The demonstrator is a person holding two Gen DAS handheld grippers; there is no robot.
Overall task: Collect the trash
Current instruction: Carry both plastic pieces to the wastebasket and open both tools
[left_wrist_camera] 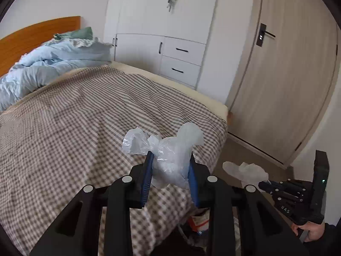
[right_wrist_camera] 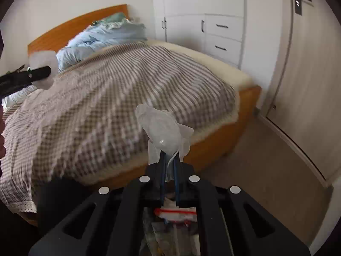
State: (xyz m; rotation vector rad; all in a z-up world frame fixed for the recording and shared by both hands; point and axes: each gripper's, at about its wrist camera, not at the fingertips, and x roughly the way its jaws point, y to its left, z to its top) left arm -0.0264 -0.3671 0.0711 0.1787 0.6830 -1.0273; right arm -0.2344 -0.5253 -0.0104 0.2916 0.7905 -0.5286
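The left gripper (left_wrist_camera: 170, 168) pinched a crumpled clear plastic bag (left_wrist_camera: 168, 149) between its blue pads, low in the centre of the left wrist view; the wad bulged up and to both sides above the fingertips. The right gripper (right_wrist_camera: 169, 162), its pads drawn close, clamped a second translucent plastic wrapper (right_wrist_camera: 164, 130), which stood upright from the tips with its long axis roughly along the fingers. Directly beneath both grippers, at the bottom edge of each view, lay a heap of packaging that was probably the trash bag (right_wrist_camera: 174, 213); the release looked to be straight down, and the right gripper seemed the nearer. Counted: 2 grippers, 2 pieces of plastic held, 1 collecting heap. Beyond stood the checked bed (left_wrist_camera: 85, 117), bare of further litter; then the wardrobe (left_wrist_camera: 162, 21) and door (left_wrist_camera: 287, 74).
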